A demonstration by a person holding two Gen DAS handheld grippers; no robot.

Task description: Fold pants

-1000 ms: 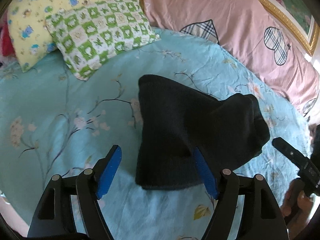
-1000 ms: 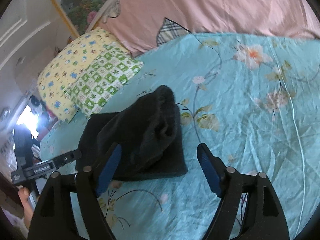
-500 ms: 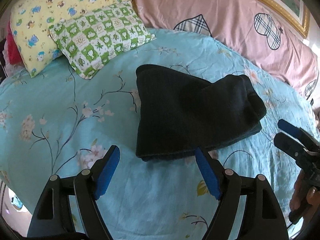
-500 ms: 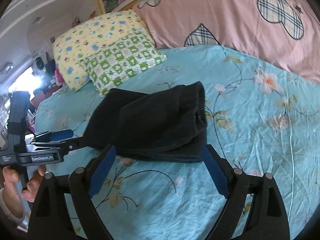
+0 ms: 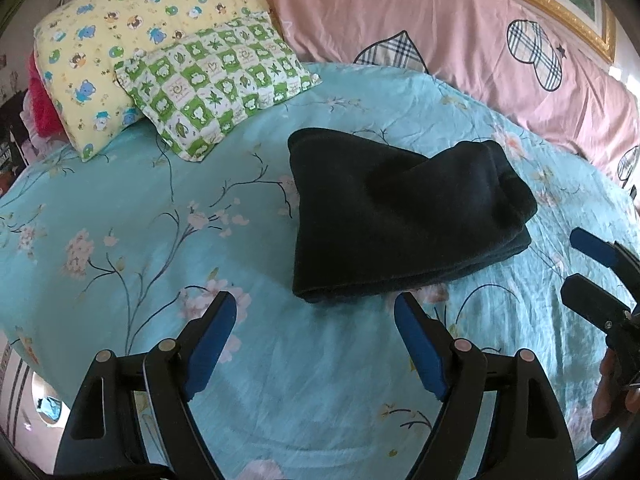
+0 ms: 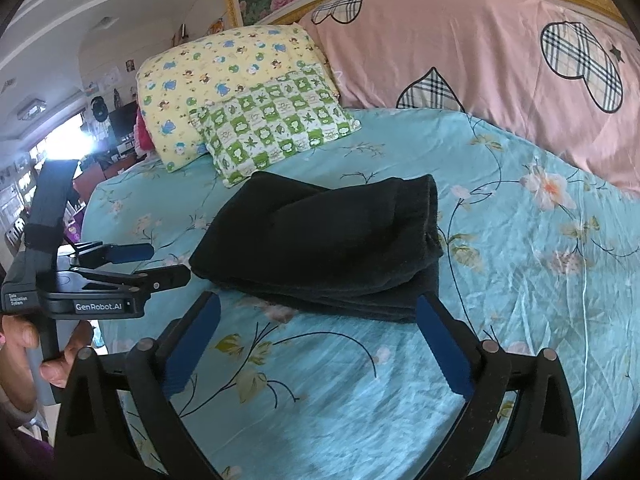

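A: How are the jaws set?

B: The left gripper [image 5: 314, 306] is held with its jaws wide apart and nothing between them. The right gripper [image 6: 318, 308] is likewise spread; its jaws have just been opening, and nothing is gripped, the blue pads being clear of the cloth.

A: And the pants?

B: The dark pants [image 5: 400, 216] are seen folded into a thick bundle, laid flat on the turquoise floral sheet [image 5: 140, 200], just beyond both sets of fingertips.

A: What is found farther out?

B: A green checked pillow [image 5: 216, 84] is propped against a yellow one [image 5: 120, 36], and a pink quilt [image 5: 440, 20] is banked behind.
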